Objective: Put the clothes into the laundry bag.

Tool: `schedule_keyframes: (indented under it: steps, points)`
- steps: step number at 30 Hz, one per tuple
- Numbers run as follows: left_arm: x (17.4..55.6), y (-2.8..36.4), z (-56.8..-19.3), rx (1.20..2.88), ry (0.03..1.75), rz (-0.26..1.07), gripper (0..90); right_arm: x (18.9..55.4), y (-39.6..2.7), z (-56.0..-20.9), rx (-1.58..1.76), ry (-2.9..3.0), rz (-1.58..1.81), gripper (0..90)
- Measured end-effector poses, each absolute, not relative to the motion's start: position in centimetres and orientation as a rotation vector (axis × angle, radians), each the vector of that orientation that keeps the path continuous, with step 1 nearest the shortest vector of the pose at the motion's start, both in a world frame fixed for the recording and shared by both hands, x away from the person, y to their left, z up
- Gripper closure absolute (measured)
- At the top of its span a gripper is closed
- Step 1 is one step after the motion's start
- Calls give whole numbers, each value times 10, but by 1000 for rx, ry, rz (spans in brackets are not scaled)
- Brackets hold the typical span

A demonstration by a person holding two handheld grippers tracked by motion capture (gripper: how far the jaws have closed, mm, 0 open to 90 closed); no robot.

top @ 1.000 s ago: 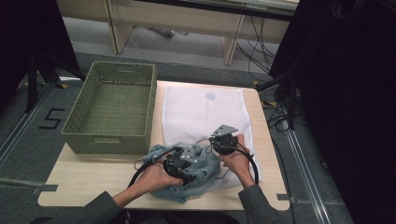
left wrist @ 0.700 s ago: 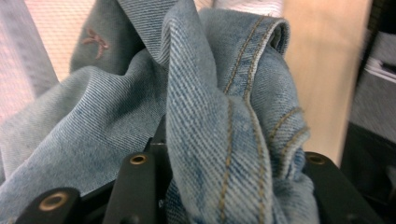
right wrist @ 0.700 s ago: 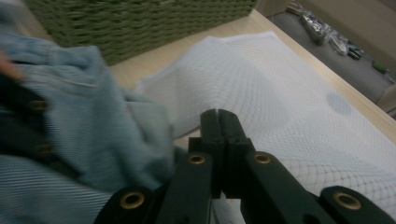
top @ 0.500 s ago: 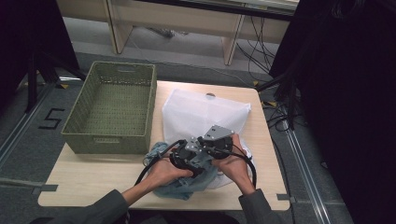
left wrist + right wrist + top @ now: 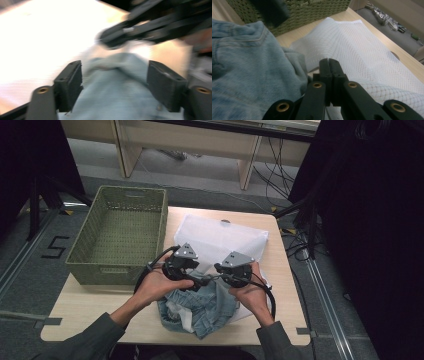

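Pale wooden table (image 5: 280,285) on grey floor (image 5: 40,245). Far behind, light wooden furniture legs (image 5: 247,167) with trailing cables (image 5: 272,157). Black drapes (image 5: 370,220) right, dark stand (image 5: 35,205) far left.

The jeans (image 5: 202,302) are soft, faded blue denim cloth, and the laundry bag (image 5: 220,237) is fine white mesh. The basket (image 5: 122,232) is matt green woven plastic on a smooth pale wood worktop (image 5: 285,295); the jaws carry matt black ribbed pads.

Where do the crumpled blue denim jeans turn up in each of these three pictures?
High view: crumpled blue denim jeans at bottom centre, below both grippers.
Left gripper view: lower centre, between the jaws.
Right gripper view: left side.
Shared landmark: white mesh laundry bag.
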State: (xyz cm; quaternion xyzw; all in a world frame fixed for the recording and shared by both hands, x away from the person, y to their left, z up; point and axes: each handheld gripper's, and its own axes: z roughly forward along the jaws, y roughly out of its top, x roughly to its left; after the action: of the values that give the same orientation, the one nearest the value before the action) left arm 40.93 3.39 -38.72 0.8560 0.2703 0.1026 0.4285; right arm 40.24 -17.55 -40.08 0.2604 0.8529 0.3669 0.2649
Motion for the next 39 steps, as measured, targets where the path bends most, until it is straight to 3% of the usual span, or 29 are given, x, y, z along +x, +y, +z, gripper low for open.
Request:
schedule_keyframes:
  steps: [8,12,13,17,22,24,26,28,31,39]
  points:
    - [441,13,-424,2182,734,299,442,404,-175,-399,688,2293,995,900]
    - [451,1,-434,2227,702,409,659,404,-172,-400,673,2300,1008,900]
    - [452,1,-435,2247,682,452,795,404,-171,-400,676,2296,1007,900]
    - [455,14,-429,2241,659,478,879,403,-169,-402,676,2299,1004,900]
    - [456,32,-420,2243,624,507,887,401,-163,-403,672,2308,1022,880]
    - [457,38,-418,2238,629,493,888,395,-158,-401,730,2349,1117,751]
    - [458,44,-417,2225,642,475,888,394,-156,-401,701,2378,1149,699]
    - [459,48,-414,2224,628,458,887,388,-149,-403,686,2455,1162,542]
    - [458,49,-413,2231,620,463,886,384,-132,-415,598,2542,1119,432]
    - [459,51,-411,2208,624,444,881,372,-110,-427,618,2651,1167,376]
